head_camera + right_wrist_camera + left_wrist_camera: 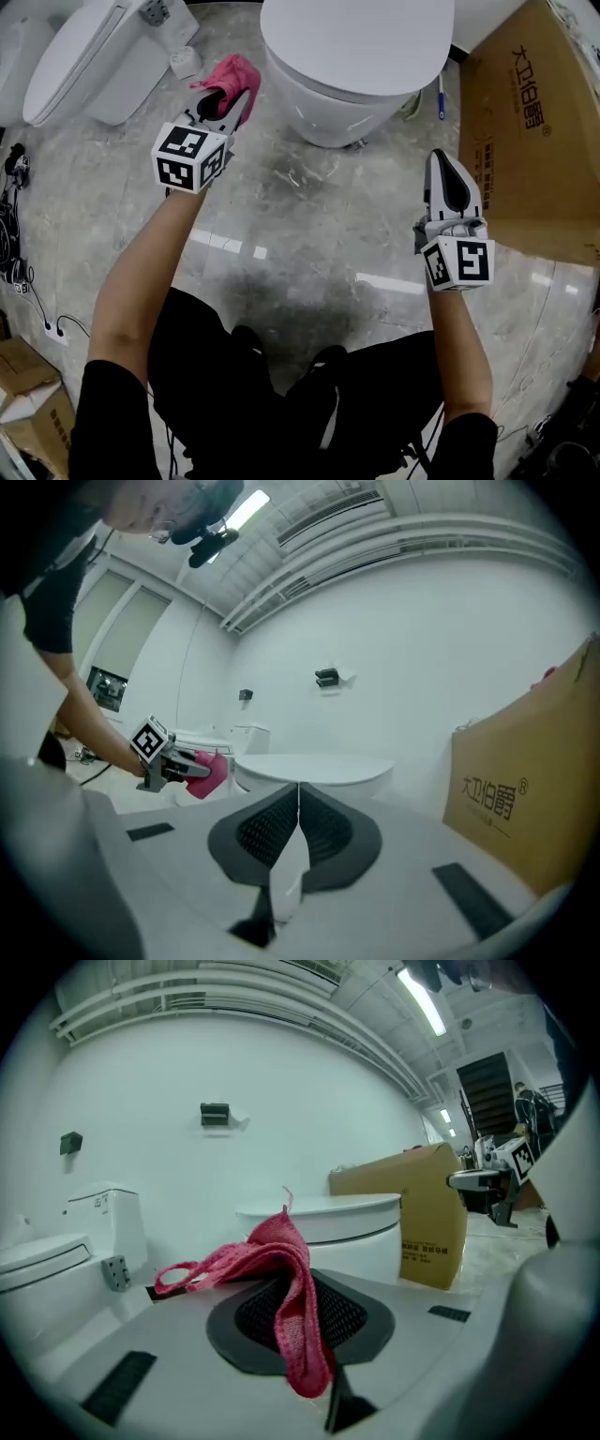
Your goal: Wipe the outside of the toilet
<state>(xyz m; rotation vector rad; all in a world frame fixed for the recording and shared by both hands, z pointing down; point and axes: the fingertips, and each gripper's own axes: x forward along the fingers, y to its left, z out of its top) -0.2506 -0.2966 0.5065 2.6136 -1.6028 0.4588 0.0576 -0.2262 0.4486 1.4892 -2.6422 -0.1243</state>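
Note:
A white toilet [352, 61] with its lid down stands on the marble floor at the top centre; it also shows in the left gripper view as the toilet [323, 1227] and in the right gripper view as the toilet [314, 771]. My left gripper [230, 94] is shut on a pink cloth [232, 77], held in the air left of the bowl without touching it. The cloth [286, 1283] hangs bunched between the jaws. My right gripper [448, 183] is shut with nothing in it, to the right of the bowl, above the floor.
A second white toilet [89, 52] stands at the top left, with a small roll [185, 62] beside it. A large cardboard box [530, 122] stands at the right. Cables [19, 244] lie along the left edge. The person's legs are below.

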